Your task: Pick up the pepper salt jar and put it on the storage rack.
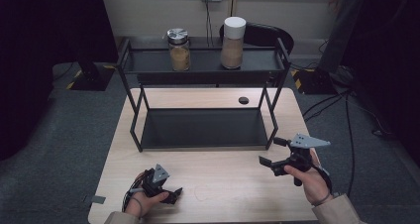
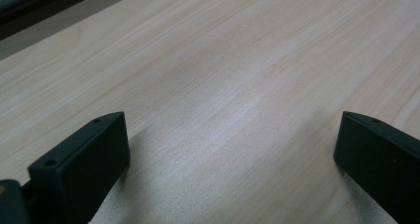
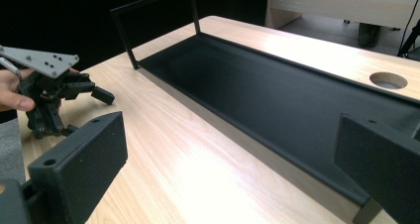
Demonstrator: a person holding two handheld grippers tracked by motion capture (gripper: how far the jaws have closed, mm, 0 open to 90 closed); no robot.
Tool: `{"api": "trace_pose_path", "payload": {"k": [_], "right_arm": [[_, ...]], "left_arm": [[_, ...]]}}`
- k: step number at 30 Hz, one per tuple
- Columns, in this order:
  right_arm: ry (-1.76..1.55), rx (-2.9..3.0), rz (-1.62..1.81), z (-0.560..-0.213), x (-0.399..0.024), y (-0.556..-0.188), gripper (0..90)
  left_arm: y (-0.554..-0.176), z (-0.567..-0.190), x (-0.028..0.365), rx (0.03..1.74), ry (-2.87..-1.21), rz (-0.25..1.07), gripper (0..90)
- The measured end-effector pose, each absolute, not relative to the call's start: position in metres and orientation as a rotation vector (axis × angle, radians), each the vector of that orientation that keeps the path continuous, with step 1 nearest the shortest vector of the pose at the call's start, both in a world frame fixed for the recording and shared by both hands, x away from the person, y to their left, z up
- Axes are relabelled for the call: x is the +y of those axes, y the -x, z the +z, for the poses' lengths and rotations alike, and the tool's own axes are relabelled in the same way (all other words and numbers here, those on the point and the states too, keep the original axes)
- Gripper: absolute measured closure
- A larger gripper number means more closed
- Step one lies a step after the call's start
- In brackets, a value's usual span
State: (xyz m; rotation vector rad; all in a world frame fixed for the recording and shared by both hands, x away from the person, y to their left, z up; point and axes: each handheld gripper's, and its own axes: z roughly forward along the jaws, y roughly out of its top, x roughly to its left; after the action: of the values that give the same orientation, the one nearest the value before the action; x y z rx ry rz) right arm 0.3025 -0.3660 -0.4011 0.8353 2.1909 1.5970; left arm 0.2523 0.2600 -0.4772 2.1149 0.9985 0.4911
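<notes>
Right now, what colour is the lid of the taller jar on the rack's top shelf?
White; the lid shows best in the high view.

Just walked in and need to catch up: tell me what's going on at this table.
A person holds a claw in each hand over a wooden table. The left claw sits low near the table's front edge, jaws apart, gripping nothing. The right claw is raised beside a black two-level rack, also open and holding nothing. Two jars stand on the rack's top shelf, untouched.

The high view is looking forward and down over the whole counter (image 1: 208,174) and black shelf rack (image 1: 203,130). The left gripper view is hovering close over bare counter wood, while the right gripper view is facing across the counter toward the rack's lower tray, sharing both with the high view.
</notes>
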Motion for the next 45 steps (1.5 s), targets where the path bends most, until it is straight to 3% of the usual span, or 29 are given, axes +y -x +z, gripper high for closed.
{"api": "trace_pose_path", "payload": {"k": [26, 45], "right_arm": [[-0.841, 2.227, 1.469, -0.45, -0.389, -0.283, 0.0], [-0.827, 2.28, 1.379, -0.464, -0.392, -0.28, 0.0]], "left_arm": [[-0.252, -0.477, 0.259, 1.002, -2.113, 0.492, 0.0], [-0.252, -0.477, 0.259, 1.004, -2.111, 0.493, 0.0]]}}
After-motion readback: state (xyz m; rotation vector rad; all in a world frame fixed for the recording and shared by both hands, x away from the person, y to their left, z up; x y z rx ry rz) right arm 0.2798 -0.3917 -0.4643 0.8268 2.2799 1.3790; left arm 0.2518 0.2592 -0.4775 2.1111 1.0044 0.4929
